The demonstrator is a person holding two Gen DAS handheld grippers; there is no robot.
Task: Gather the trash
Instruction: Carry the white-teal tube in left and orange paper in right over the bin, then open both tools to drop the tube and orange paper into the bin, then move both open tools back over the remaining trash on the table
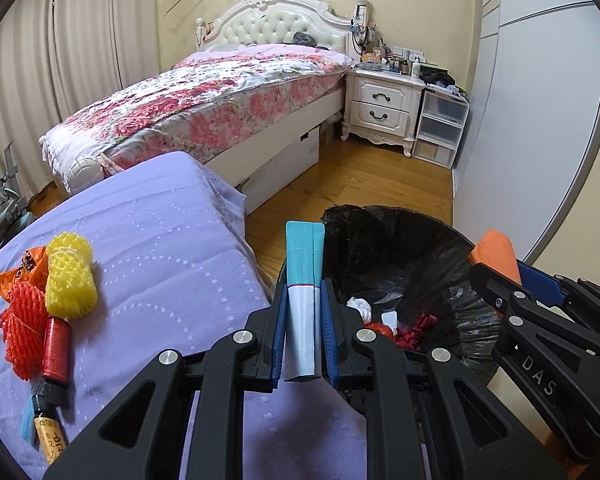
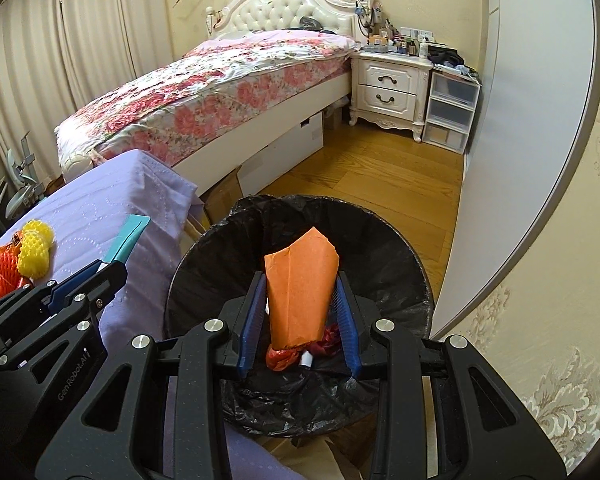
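Matt orange folded paper piece; glossy teal-and-white foil sachet; crinkled shiny black plastic bin liner, at 3 o'clock of the matt lilac quilted cloth cover; yellow foam mesh sleeve; smooth varnished wooden floor.

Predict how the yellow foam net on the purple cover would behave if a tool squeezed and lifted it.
The yellow foam net looks like open mesh, so it is probably very light and would squash between pads. Its rounded, folded shape suggests it may spring back, and could snag the red net touching it.
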